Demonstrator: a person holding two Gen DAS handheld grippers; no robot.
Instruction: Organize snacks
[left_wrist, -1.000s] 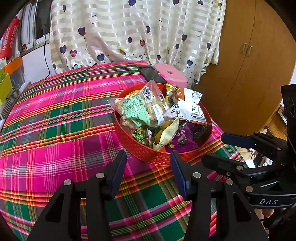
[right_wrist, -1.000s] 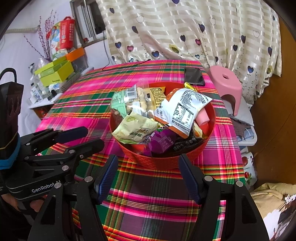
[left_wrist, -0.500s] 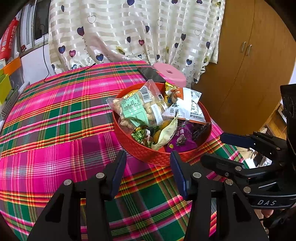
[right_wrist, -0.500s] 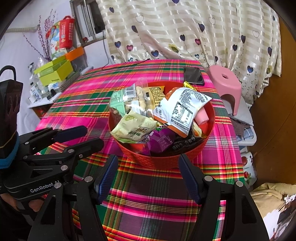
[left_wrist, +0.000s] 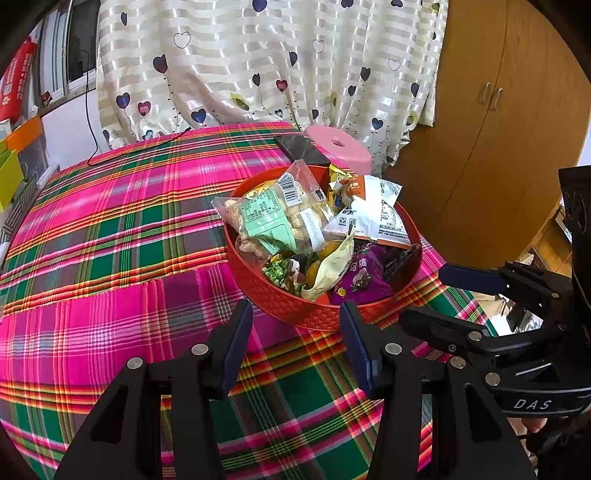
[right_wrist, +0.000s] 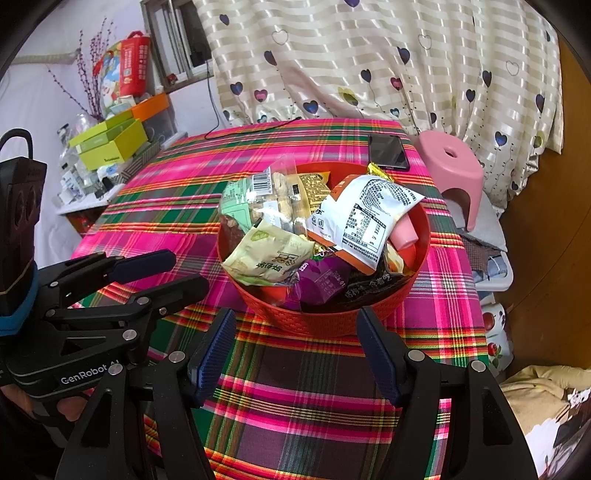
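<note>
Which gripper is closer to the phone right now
Hard to call; the right, if either. The phone lies beyond the red basket, toward the right. Both the left gripper and right gripper hang open before the basket's near rim, the right on the phone's side.

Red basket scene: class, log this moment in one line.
left claw: open, empty | right claw: open, empty | red basket: full of snack packets, untouched

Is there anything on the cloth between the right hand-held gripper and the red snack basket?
No. In the right wrist view, only bare plaid tablecloth lies between the open right hand-held gripper and the red snack basket.
</note>
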